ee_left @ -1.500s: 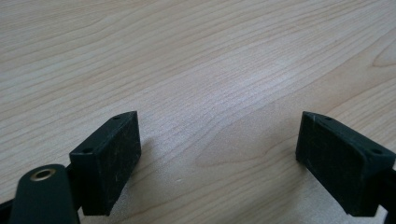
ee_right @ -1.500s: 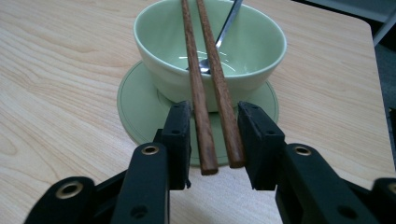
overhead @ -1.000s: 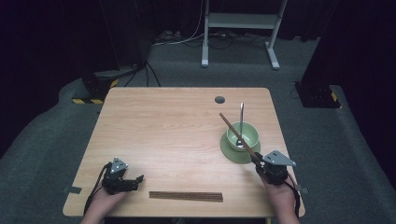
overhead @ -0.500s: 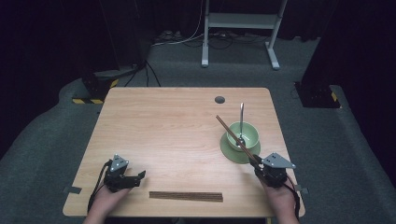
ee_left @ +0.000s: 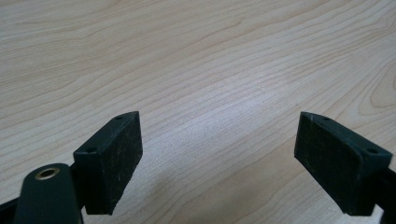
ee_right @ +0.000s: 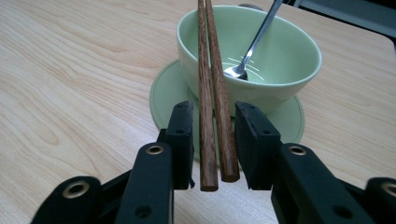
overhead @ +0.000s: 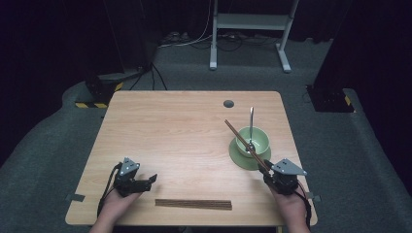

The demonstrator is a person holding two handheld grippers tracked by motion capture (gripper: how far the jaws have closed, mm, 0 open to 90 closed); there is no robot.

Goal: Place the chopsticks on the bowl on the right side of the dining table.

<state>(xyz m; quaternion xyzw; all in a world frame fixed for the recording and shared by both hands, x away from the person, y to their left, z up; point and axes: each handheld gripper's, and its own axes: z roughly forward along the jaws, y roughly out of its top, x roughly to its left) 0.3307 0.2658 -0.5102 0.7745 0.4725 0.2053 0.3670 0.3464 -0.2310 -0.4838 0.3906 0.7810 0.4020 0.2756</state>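
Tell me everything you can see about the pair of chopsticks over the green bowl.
The chopsticks are two dark brown sticks that look like wood, lying side by side. Their blunt near ends sit between the right gripper's black fingers, whose jaws have just been opening, with small gaps showing at the sides. They slant up and away across the rim of the green bowl, past the spoon inside it.

The table (overhead: 184, 131) is evenly lit from above, while the floor and room around it sink into near black — a spotlight effect. Shadows are soft and short. The high view is a little grainy. In the gripper views the wood grain is sharp at mid distance — the nearest black parts blur, and a pale sheen crosses the tabletop.
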